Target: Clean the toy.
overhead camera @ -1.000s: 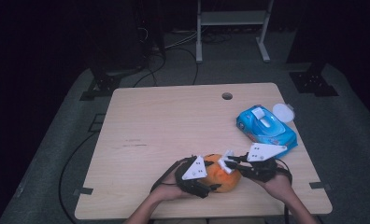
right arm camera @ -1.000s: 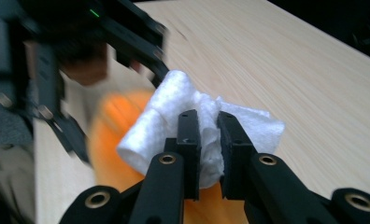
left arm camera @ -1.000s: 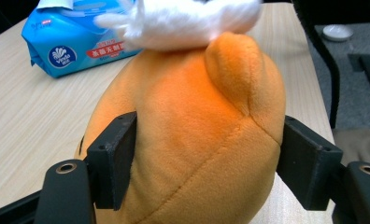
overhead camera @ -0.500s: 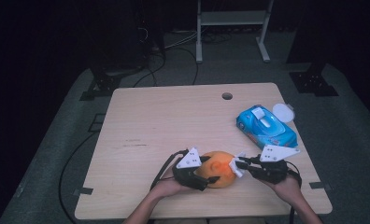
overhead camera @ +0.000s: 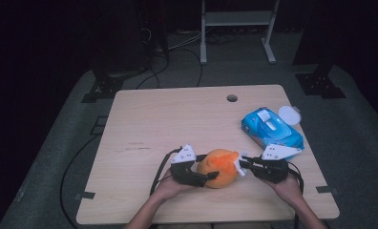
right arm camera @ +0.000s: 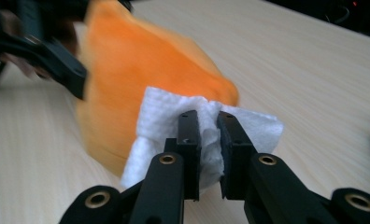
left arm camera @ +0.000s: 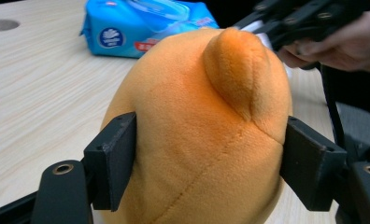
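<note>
An orange plush toy (overhead camera: 219, 167) rests near the table's front edge. My left gripper (overhead camera: 209, 168) is shut on it from the left. In the left gripper view the black pads (left arm camera: 115, 158) press into both sides of the plush (left arm camera: 197, 116). The jaws have just eased a little wider, with the plush still between them. My right gripper (overhead camera: 240, 165) comes in from the right, shut on a crumpled white wipe (right arm camera: 160, 121). The wipe lies against the plush (right arm camera: 141, 79), pinched at the right gripper's (right arm camera: 209, 135) tips.
A blue pack of wet wipes (overhead camera: 270, 128) lies at the table's right, with a round white lid (overhead camera: 289, 114) behind it. The wooden table (overhead camera: 177, 119) has a cable hole (overhead camera: 232, 98) near its far edge. Cables trail off the front.
Both hands and the plush have shifted slightly rightward and toward the front edge. The right gripper with the wipe now sits lower on the plush's right side.
</note>
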`<control>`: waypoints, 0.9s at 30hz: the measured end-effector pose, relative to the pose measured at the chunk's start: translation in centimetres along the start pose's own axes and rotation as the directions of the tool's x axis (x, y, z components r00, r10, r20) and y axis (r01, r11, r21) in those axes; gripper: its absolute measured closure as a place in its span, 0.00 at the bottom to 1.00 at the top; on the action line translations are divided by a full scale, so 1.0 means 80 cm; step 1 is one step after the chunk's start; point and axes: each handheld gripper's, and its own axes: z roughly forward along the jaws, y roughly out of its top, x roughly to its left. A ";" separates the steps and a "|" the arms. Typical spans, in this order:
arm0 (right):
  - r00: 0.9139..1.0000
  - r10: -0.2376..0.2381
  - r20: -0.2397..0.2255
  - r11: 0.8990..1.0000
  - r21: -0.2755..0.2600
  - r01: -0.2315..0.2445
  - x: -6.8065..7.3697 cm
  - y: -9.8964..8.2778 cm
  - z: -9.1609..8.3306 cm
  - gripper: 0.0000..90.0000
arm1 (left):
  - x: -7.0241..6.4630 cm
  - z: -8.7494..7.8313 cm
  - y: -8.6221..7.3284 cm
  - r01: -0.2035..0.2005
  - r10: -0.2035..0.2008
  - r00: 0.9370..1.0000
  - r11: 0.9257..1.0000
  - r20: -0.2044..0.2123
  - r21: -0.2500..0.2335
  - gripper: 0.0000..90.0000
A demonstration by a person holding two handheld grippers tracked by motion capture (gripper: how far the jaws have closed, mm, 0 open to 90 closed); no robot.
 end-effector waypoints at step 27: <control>0.990 -0.091 0.110 0.996 0.015 0.090 0.016 0.019 0.000 0.89 | -0.032 0.021 0.007 -0.050 0.052 0.995 0.998 -0.085 0.025 0.27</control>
